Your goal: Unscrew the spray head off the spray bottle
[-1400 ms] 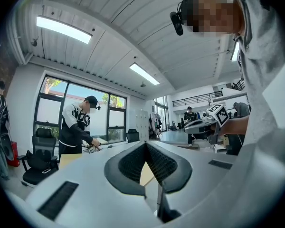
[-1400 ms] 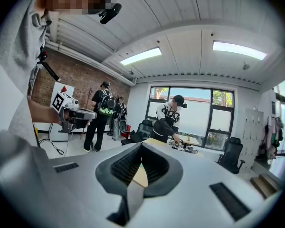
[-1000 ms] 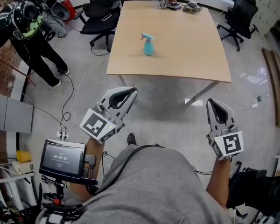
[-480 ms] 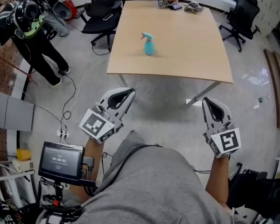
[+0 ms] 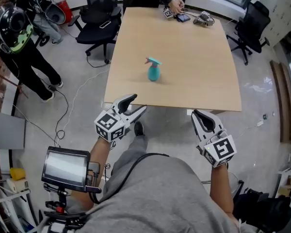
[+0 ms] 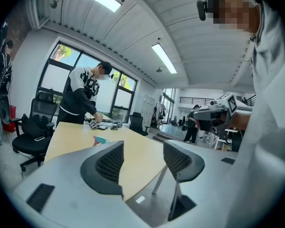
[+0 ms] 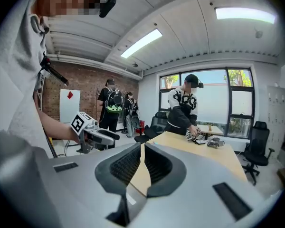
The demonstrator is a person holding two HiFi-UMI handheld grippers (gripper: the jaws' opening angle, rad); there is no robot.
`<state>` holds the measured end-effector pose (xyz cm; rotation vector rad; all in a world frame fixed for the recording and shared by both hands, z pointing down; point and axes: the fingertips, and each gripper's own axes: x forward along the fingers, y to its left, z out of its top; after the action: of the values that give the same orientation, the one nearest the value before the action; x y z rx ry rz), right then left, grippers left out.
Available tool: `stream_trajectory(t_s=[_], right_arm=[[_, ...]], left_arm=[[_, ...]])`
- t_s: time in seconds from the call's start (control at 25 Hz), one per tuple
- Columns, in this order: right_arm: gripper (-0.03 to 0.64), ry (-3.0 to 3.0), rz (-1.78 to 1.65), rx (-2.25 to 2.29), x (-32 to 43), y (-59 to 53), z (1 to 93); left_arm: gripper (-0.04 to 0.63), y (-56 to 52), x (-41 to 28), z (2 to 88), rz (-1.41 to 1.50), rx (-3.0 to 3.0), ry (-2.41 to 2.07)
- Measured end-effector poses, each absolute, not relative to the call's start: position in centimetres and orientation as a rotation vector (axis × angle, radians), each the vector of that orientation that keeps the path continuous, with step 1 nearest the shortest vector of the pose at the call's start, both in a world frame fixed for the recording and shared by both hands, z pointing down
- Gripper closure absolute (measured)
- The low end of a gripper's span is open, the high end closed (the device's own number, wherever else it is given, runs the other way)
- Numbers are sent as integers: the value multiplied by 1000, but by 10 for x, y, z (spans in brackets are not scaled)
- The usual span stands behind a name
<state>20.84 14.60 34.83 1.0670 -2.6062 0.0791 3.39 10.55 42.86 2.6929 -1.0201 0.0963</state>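
A teal spray bottle [image 5: 153,72] with a turquoise spray head stands upright near the middle of the wooden table [image 5: 199,67]. Both grippers hang in front of the table's near edge, well short of the bottle. My left gripper [image 5: 137,103] is at the left; its jaws are opening and nothing is between them. In the left gripper view the spray head [image 6: 100,140] peeks over the left jaw of that gripper [image 6: 142,161]. My right gripper [image 5: 200,115] is shut and empty, and in the right gripper view [image 7: 142,163] its jaws point along the table.
A person's hands work on small devices [image 5: 183,16] at the table's far end. Black office chairs [image 5: 98,19] stand at the far left and another chair [image 5: 250,25] at the far right. A person with a backpack [image 5: 17,28] stands left. A monitor on a stand [image 5: 68,165] is beside me.
Both grippers have moved forward to the table's near edge, and the table now looks closer. The left gripper's jaws have parted from shut. The right gripper stays shut.
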Motion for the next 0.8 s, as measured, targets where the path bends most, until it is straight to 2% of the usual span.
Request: stream_trajectory(t_s=[0.04,0.12,0.2,0.32,0.52,0.8], right_arm=[[608,-2599,93,1056,198,123,352],[588,-2581,131,1034,175,77,362],[479,-2558,177,1021,149,32,375],[421,-2487,236,980,113,-29,404],[403,-2334,174,845,86,-107,460],[379,-2125,95,547,51,-174,567]], left_arm=[[330,73,31,443,120,2680,-1022],[268,12,27,473,176,2646,-1012],[225,-39,25,506,244,2618,-977],[142,-100,28,553,383,2632,-923],[123,-154,62,614,569,2750,-832],[121,-190,98,665,618,2834,-748]])
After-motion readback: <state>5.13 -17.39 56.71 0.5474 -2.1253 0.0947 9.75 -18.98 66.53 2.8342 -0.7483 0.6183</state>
